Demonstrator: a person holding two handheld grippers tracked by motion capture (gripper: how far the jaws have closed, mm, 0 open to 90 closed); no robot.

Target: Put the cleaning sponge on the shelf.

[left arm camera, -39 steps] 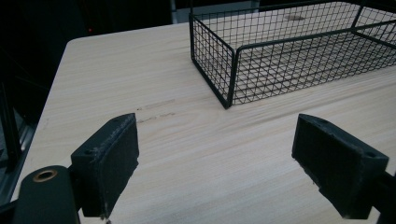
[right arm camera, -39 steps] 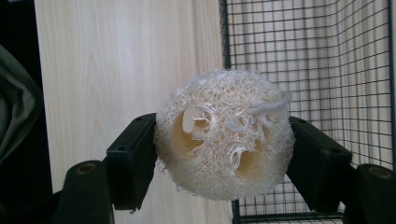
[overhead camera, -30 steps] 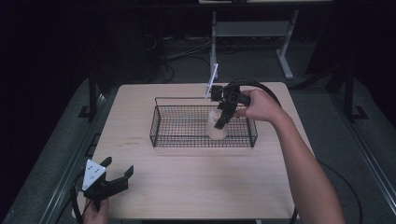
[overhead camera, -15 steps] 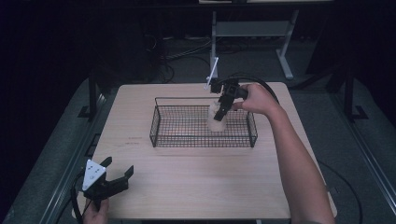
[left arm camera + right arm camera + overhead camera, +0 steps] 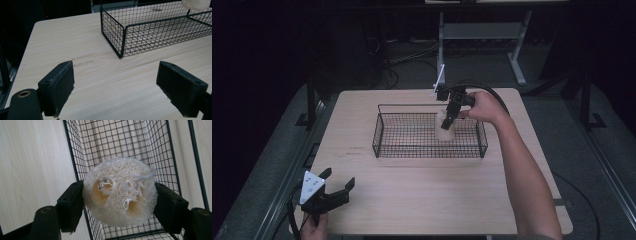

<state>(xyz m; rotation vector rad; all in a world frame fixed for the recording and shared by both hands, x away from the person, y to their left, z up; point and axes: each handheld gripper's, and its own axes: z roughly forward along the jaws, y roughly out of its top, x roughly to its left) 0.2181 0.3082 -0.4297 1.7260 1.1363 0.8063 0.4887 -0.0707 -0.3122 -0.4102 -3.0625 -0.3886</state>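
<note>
Dim surroundings, lit tabletop (image 5: 422, 195), sharp close-ups.

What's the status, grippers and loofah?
Right gripper shut on loofah, held over the wire basket. Left gripper open, empty, low over table. Nothing in the way.

A pale, round loofah sponge (image 5: 119, 192), fibrous and holed, is pinched between the right gripper's (image 5: 118, 202) jaws over the black wire basket (image 5: 382, 131), which stands on the wooden bench (image 5: 427, 200).
</note>
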